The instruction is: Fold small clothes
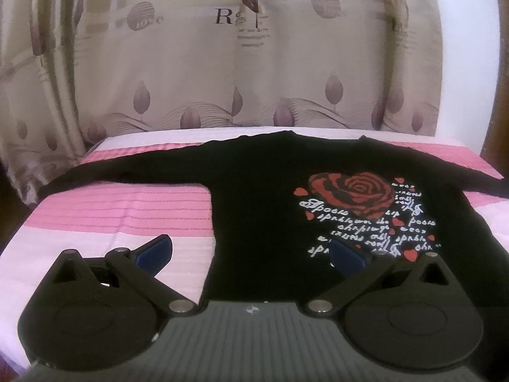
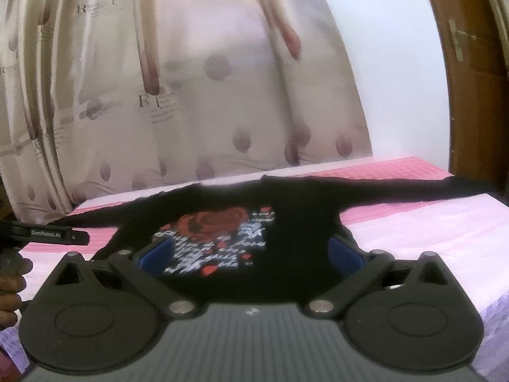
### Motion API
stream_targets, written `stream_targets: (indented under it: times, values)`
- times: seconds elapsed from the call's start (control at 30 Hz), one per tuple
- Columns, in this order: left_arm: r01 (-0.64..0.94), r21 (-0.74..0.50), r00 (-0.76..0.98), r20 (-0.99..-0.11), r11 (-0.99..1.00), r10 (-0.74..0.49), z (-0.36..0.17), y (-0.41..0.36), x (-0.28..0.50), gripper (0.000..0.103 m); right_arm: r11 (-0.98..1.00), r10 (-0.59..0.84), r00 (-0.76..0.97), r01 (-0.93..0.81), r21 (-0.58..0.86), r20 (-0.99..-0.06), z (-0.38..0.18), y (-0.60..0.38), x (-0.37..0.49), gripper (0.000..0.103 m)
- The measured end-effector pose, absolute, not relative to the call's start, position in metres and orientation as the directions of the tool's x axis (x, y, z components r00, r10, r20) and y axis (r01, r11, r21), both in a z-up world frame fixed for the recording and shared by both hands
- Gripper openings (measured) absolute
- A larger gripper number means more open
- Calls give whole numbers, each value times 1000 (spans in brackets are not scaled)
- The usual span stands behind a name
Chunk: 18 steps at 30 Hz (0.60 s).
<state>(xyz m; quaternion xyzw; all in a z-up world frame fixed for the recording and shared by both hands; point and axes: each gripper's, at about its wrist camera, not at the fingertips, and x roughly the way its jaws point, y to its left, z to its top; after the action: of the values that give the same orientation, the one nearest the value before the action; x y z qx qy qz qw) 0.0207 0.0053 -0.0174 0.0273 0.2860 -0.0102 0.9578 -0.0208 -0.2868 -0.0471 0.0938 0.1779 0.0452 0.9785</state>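
Presently: black shirt spread flat on bed for folding; left gripper and right gripper above hem, jaws apart, empty.

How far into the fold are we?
Done: the black long-sleeved rose-print top lies spread flat, print up, sleeves out, on the pink striped bedcover. In hand: nothing; the left tongs and right tongs are open near its hem. Left: every fold.

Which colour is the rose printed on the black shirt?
Red with black lines, on the rose; it shows best in the left wrist view.
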Motion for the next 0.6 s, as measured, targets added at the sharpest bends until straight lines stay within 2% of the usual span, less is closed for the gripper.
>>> stream_targets:
  times: [0.6]
  values:
    - [-86, -33, 815, -578, 996, 51, -23, 56, 43, 103, 978, 104, 917, -23, 210, -385, -49, -286, -11, 103]
